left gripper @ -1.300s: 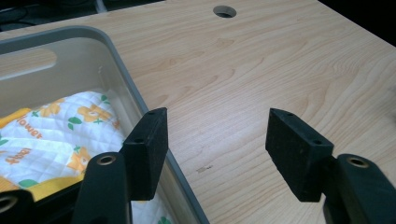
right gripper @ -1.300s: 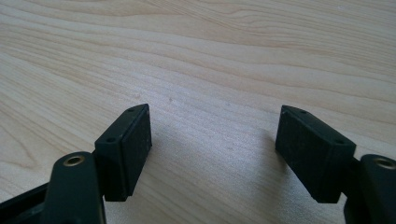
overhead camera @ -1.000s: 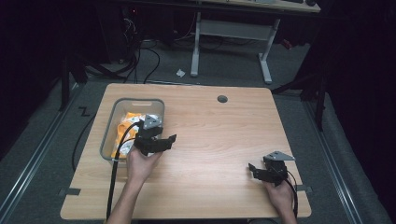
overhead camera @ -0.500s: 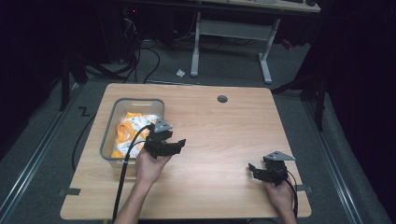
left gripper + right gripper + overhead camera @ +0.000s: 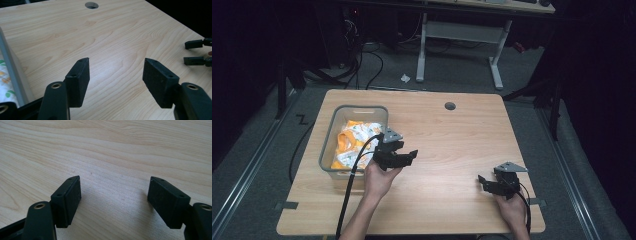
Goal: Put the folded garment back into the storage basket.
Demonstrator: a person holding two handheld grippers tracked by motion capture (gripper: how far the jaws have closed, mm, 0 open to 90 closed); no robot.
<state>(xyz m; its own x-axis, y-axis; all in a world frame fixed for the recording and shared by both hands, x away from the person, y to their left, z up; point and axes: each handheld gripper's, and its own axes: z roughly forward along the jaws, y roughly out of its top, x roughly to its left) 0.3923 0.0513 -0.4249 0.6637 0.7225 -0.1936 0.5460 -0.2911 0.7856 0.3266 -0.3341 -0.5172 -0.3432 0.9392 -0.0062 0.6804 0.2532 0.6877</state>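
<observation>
A clear plastic bin stands on the left of the wooden table and holds orange-and-white packets. My left gripper hovers just right of the bin, open, with nothing between its jaws; in the left gripper view bare wood lies between the pads, the bin wall at the left edge. My right gripper rests near the table's front right, open and empty; the right gripper view shows plain wood between its pads. The right gripper's fingertips appear far right in the left gripper view.
A round cable hole sits near the table's far edge. A black cable trails from the left gripper over the front edge. Beyond the table stand a white desk frame and floor cables.
My left gripper has moved right, from over the bin's front corner to the wood beside it. The right gripper has stayed put.
</observation>
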